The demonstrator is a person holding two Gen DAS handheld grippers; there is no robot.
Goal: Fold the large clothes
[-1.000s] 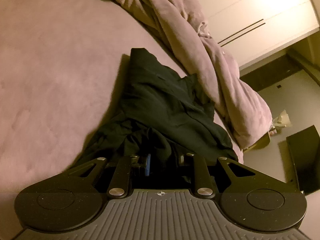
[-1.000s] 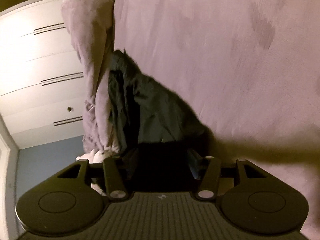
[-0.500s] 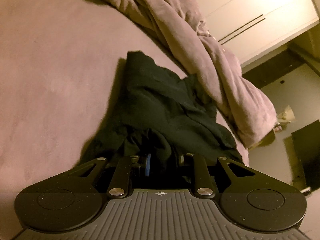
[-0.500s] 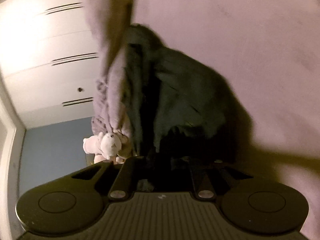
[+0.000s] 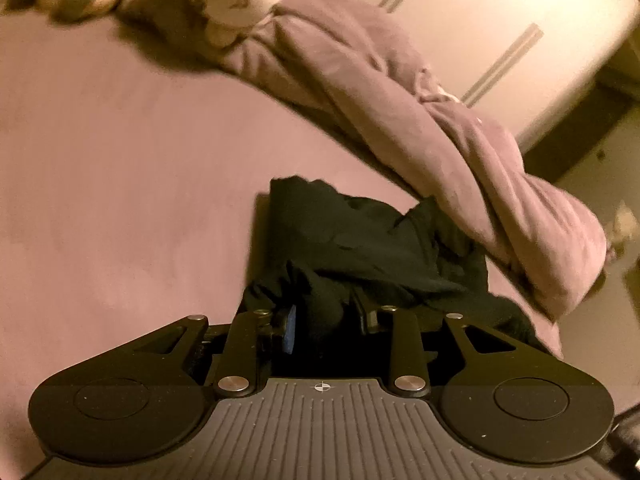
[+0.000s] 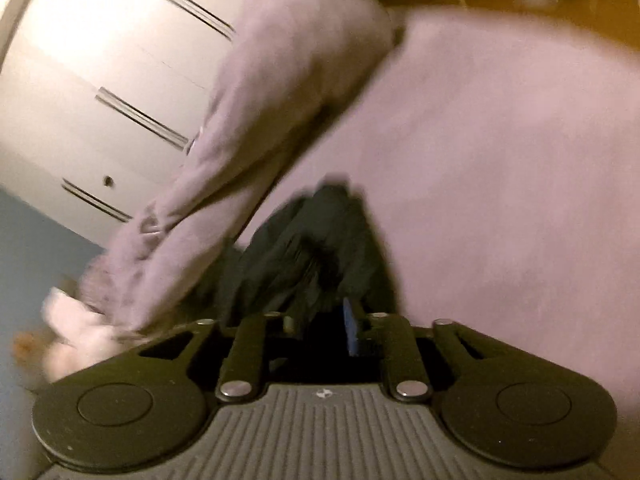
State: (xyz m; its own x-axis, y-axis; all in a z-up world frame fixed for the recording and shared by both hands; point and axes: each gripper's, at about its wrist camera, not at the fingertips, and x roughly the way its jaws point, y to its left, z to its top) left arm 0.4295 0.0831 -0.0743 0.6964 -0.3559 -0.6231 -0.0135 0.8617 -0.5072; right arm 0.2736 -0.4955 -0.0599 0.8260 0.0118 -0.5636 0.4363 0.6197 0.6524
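Tongs' tips buried in black garment point(image 5: 360, 240)

A mauve bedsheet point(image 5: 120, 184) is filling the left and middle of the left wrist view and the right half of the right wrist view point(image 6: 500, 184). A rumpled duvet point(image 5: 420, 128) of the same colour is lying bunched along its edge, running from the upper middle down to the right; in the right wrist view it is slanting from the top centre to the lower left point(image 6: 248, 128). A pale stuffed toy point(image 5: 236, 0) is sitting at the top of the left wrist frame, touching the duvet. White wardrobe doors point(image 6: 100, 80) with dark handle strips are standing behind, upper left in the right wrist view.
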